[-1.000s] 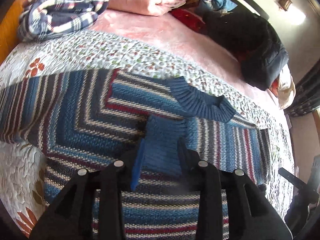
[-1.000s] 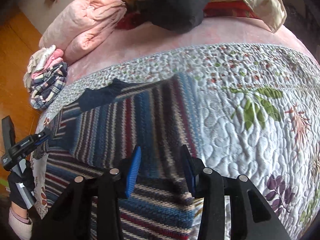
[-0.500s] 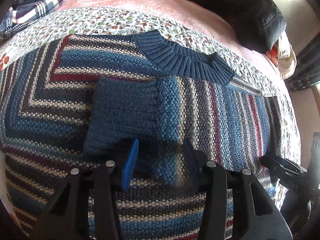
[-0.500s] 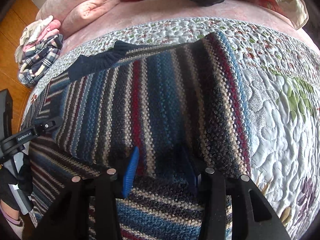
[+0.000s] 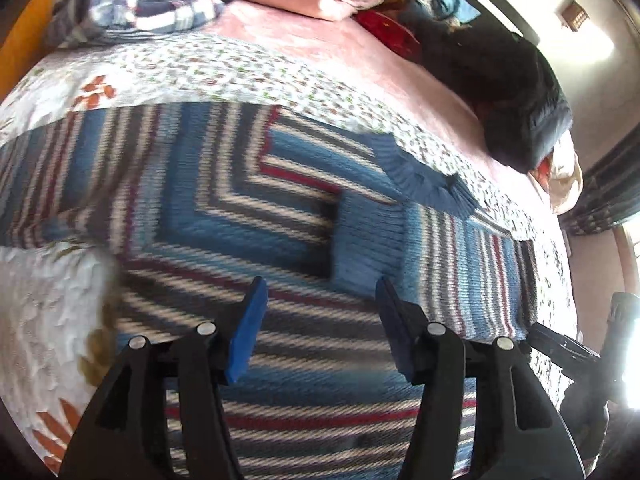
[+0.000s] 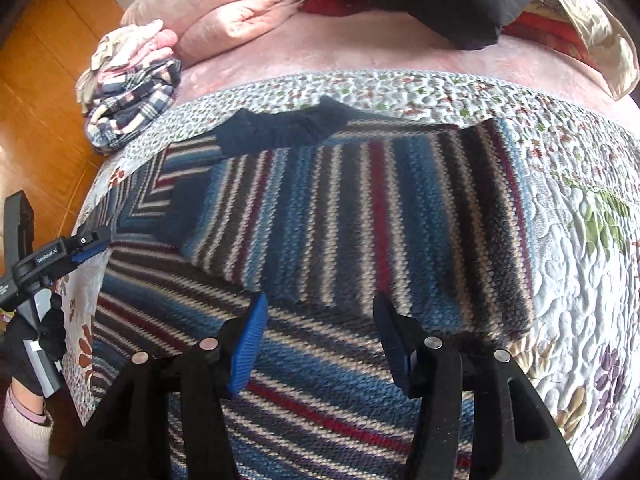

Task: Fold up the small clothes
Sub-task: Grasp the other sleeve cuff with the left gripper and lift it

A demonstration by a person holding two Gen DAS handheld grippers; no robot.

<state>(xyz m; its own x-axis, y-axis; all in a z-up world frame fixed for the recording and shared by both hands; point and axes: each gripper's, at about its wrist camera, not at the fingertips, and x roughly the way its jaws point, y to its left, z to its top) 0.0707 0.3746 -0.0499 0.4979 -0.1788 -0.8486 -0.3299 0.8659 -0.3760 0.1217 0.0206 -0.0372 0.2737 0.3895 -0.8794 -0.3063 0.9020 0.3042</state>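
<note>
Quilted bed | striped sweater spread flat | left gripper, right gripper: jaws released, empty

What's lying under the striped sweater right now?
The striped sweater lies on a floral quilt, visible all around it. The quilt beneath is covered, so anything there can't be seen.

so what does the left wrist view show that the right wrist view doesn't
Only the left wrist view shows the bright wall lamp and the dark curtain. Only the right wrist view shows the orange wooden floor and a gloved hand holding the left tool. Both show the striped blue knitted sweater, the floral quilt, the folded plaid cloth and open tool jaws.
</note>
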